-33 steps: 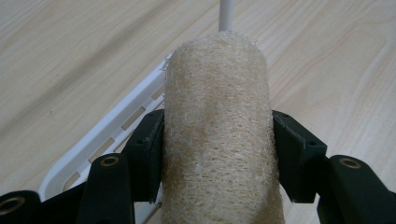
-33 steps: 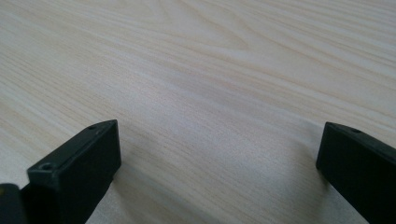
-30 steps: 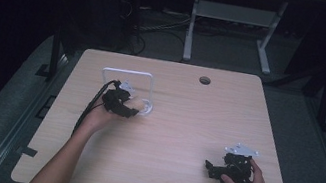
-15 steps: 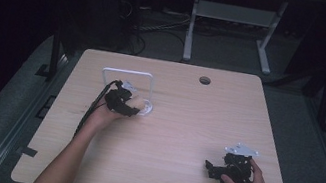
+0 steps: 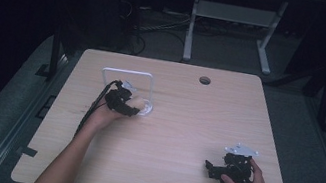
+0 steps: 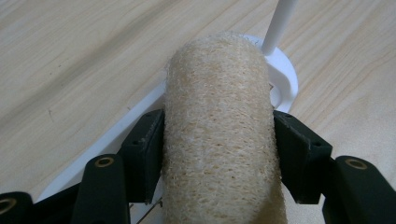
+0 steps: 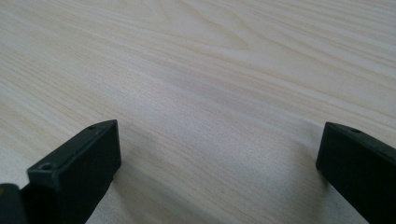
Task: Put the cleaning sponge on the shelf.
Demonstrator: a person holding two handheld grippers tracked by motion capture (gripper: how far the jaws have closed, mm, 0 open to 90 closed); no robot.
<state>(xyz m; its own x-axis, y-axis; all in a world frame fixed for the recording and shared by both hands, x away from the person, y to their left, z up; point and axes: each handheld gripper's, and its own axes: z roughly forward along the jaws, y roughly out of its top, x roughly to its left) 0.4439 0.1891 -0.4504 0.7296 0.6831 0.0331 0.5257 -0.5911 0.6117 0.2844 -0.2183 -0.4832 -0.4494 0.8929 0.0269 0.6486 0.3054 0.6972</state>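
A tan loofah roll (image 6: 219,130) lies between the pads of my left gripper (image 6: 218,154), and both fingers (image 6: 147,149) touch its sides. The jaws have just been opening a little, with the roll still between them. It sits over the round base (image 6: 286,79) of a white wire stand (image 5: 129,72) at the table's back left. From above, the left gripper (image 5: 124,103) and the loofah (image 5: 137,103) sit by the stand's right foot. My right gripper (image 5: 212,169) rests on the wood at the front right, held by a hand. Its jaws (image 7: 219,163) stand wide open on bare wood.
The wooden table (image 5: 180,125) has a round cable hole (image 5: 205,80) near its back edge. A black cable (image 5: 90,111) trails from the left gripper toward the left edge. Behind the table a white metal frame (image 5: 191,30) stands on the dark floor.
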